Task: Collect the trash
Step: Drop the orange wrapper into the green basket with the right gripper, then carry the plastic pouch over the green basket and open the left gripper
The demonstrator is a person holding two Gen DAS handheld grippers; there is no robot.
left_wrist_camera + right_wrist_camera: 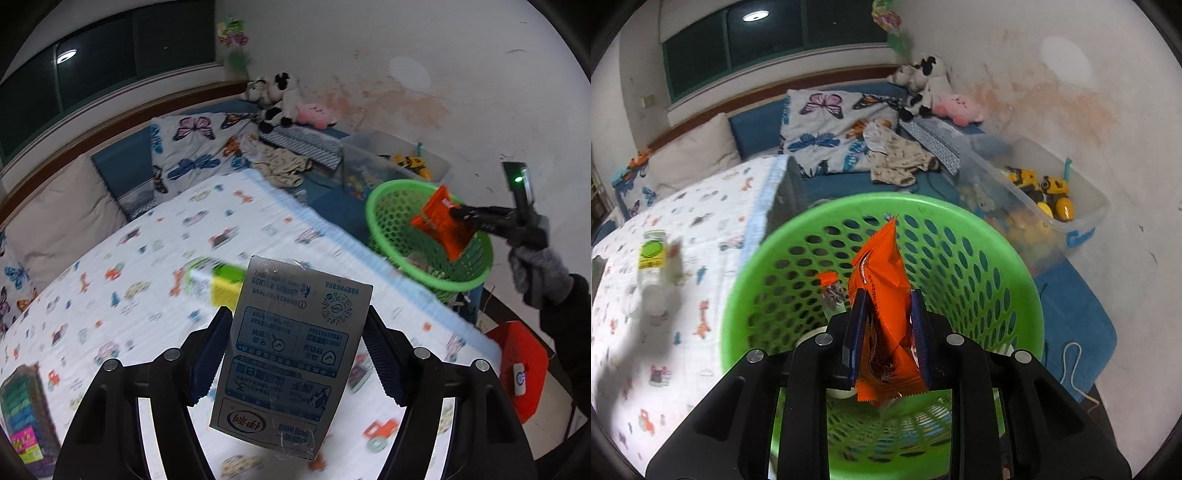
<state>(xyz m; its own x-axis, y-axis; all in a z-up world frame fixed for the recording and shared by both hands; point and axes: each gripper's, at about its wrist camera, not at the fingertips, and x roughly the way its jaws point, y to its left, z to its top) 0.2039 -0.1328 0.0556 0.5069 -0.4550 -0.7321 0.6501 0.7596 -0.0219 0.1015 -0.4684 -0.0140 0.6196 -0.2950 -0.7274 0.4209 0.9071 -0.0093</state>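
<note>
My left gripper [295, 325] is shut on a grey-and-blue milk carton [291, 354] and holds it above the patterned bed sheet [129, 280]. My right gripper [890, 306] is shut on an orange snack wrapper [882, 295] and holds it over the green mesh basket [993, 273]. From the left wrist view the right gripper [456, 214] holds the wrapper [441, 225] above the basket [388, 210] at the bed's right edge. A plastic bottle with a green-yellow label [218, 282] lies on the sheet, also in the right wrist view [655, 273]. Other trash lies inside the basket.
A clear bin of toys [1045, 195] stands behind the basket by the wall. Pillows [192, 147], clothes [897, 158] and plush toys [280, 99] lie at the bed's far end. A red stool [517, 365] stands at the right. A colourful box [22, 413] lies at the sheet's near left.
</note>
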